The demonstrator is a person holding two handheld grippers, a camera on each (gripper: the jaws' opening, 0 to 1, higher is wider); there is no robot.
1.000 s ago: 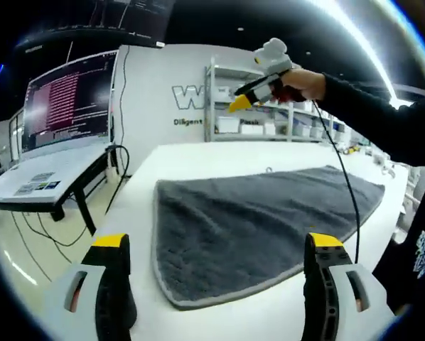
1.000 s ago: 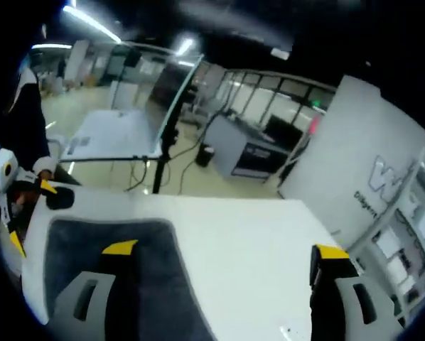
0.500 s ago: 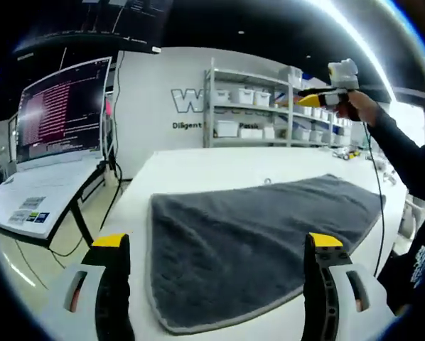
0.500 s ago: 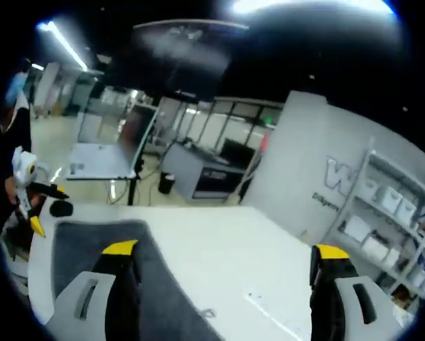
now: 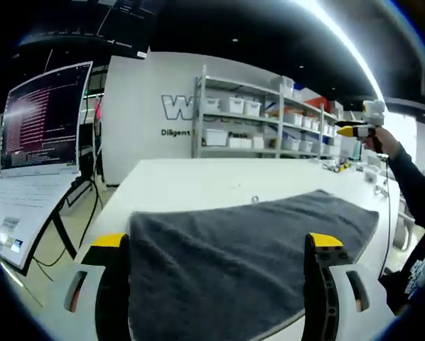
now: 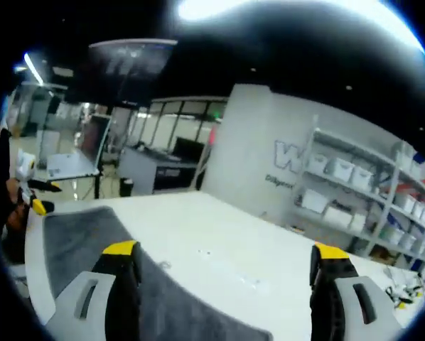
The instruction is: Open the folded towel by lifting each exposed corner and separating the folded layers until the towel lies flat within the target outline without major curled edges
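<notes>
Left gripper: jaws spread wide, holding nothing, poised above the near edge of the dark grey folded towel, which lies flat on the white table. Right gripper: jaws likewise wide apart and empty, raised over the table beyond the towel's far edge.

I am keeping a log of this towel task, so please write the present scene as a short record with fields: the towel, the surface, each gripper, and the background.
towel: grey terry towel with a pale hem, spread on the table, nothing gripping it
surface: white table
left gripper: left gripper open, jaws apart, low before the towel's near edge
right gripper: right gripper open, held up above the table's far side, also seen at
background: white shelving rack with storage bins; monitor showing red text
</notes>
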